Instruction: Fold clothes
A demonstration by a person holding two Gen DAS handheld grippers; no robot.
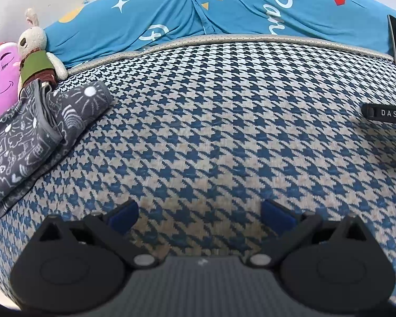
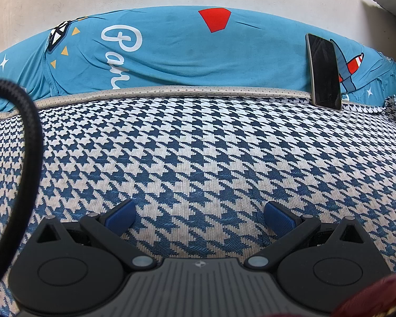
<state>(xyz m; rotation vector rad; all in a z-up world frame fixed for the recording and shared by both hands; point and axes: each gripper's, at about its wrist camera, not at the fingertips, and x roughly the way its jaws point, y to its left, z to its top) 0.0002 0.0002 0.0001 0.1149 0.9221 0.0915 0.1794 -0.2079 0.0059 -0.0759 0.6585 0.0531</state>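
Both my left claw [image 1: 199,218] and right claw [image 2: 199,216] hang apart, empty, above the houndstooth bed [image 2: 198,145]; I'd reach left for the grey doodle-print folded garment [image 1: 37,134], gripping an edge squarely.

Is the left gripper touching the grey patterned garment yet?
Apart. The left wrist view shows the left gripper open over bare houndstooth cover, with the folded grey garment lying well off to its left beside the plush toys.
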